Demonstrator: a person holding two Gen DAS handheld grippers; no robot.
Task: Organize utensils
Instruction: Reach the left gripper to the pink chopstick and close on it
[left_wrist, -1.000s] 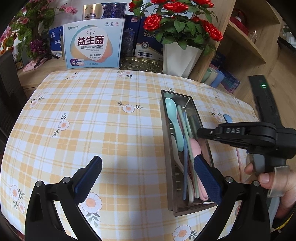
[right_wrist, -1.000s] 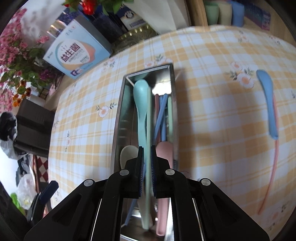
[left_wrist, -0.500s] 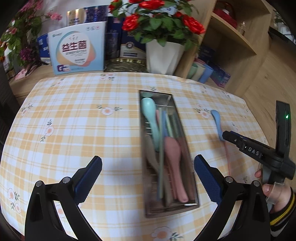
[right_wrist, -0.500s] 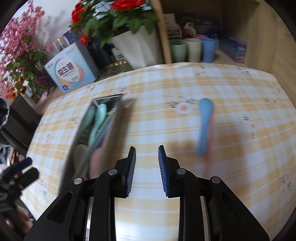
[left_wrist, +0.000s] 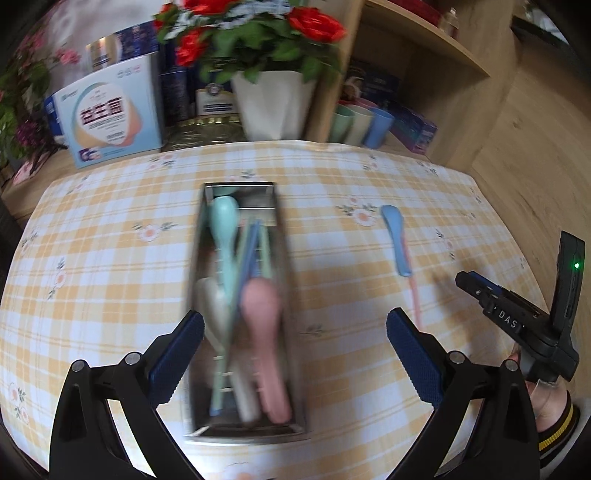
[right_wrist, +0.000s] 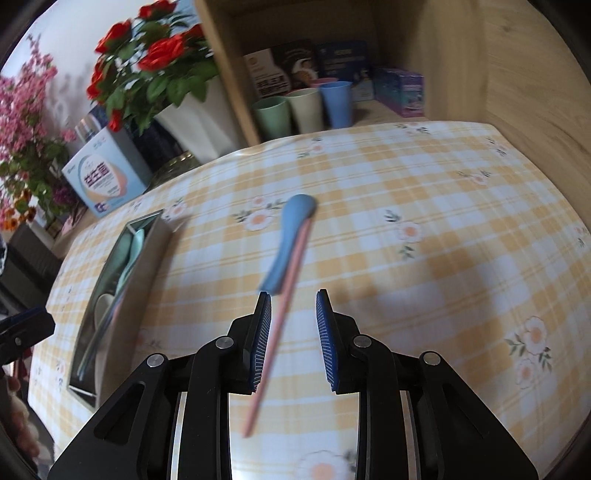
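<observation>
A steel tray (left_wrist: 239, 185) lies lengthwise on the checked tablecloth. It holds a teal spoon (left_wrist: 224, 218), a pink spoon (left_wrist: 260, 306), a cream spoon (left_wrist: 210, 299) and several sticks. My left gripper (left_wrist: 294, 319) hangs wide open above the tray's near half, touching nothing. To the right, a blue spoon (right_wrist: 291, 229) and a pink chopstick (right_wrist: 275, 332) lie side by side on the cloth. My right gripper (right_wrist: 293, 295) hovers over them, partly open. The chopstick runs under the gap close to the left pad (right_wrist: 263, 325), and the pads are not pressing on it.
Along the table's far edge stand a white vase of red roses (left_wrist: 269, 103), a light-blue box (left_wrist: 110, 118) and a wooden shelf with three cups (right_wrist: 306, 107). The table's right edge (left_wrist: 491, 206) drops to a wooden floor. A hand (left_wrist: 546, 398) holds the right gripper.
My right gripper opened, left the tray and swung right until it was over the blue spoon and pink chopstick. The left gripper shifted so the tray now sits between its open fingers.
</observation>
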